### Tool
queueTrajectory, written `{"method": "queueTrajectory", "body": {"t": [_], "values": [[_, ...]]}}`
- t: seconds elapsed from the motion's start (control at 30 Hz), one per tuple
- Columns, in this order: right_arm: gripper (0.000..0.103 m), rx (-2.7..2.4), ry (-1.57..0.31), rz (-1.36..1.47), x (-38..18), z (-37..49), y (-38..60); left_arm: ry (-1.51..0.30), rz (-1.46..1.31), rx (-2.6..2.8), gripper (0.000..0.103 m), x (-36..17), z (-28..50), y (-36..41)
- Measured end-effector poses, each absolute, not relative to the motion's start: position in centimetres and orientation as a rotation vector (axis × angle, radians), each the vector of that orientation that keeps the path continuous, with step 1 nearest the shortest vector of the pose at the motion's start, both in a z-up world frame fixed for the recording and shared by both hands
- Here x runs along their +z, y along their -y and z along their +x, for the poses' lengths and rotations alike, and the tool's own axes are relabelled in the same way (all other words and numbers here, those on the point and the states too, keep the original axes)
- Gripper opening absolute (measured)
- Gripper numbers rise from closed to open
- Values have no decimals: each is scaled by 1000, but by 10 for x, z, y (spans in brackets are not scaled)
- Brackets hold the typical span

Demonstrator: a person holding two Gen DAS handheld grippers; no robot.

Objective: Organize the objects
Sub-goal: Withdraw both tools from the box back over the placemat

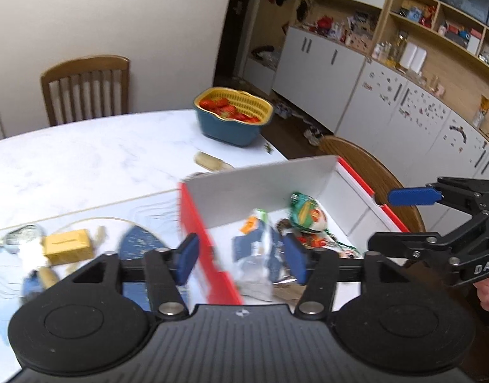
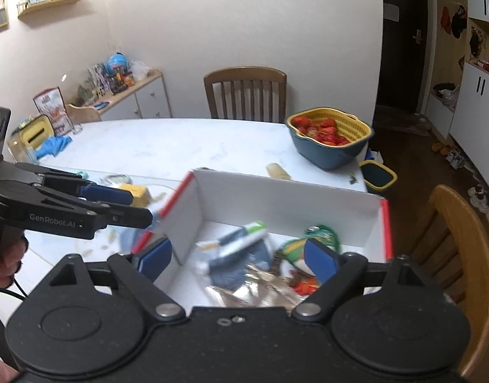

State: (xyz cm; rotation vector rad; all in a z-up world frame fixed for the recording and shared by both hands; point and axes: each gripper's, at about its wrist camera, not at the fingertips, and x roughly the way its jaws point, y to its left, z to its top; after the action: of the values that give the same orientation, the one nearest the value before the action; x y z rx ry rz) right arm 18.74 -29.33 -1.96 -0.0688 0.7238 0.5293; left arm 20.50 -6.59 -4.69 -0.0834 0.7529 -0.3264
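With the left gripper (image 1: pixel 241 257) and right gripper (image 2: pixel 238 257) both spread and empty above the red-and-white box (image 1: pixel 260 178), the yellow block (image 1: pixel 67 245) at its 9 o'clock remains loose; a hasty reach may clip the box wall.
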Motion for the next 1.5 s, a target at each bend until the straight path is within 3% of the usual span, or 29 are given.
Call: {"method": "queueTrajectory", "body": {"t": [0.1,0.33,0.43,1.0,1.5], "values": [[94,535,-716,-52,-17,184,276,-728,-89,-305,77,-41,200,43],[95,554,-720,-28,-13,177,225,-713,-103,-239,91,-33,191,-16],[95,557,-725,-33,-13,174,201,-711,-132,-214,101,-34,187,-48],[95,579,-798,-37,-36,176,74,-695,-195,-20,103,-63,186,-211],[95,549,-878,-99,-81,199,-16,-695,-138,2,103,-107,221,-280]]}}
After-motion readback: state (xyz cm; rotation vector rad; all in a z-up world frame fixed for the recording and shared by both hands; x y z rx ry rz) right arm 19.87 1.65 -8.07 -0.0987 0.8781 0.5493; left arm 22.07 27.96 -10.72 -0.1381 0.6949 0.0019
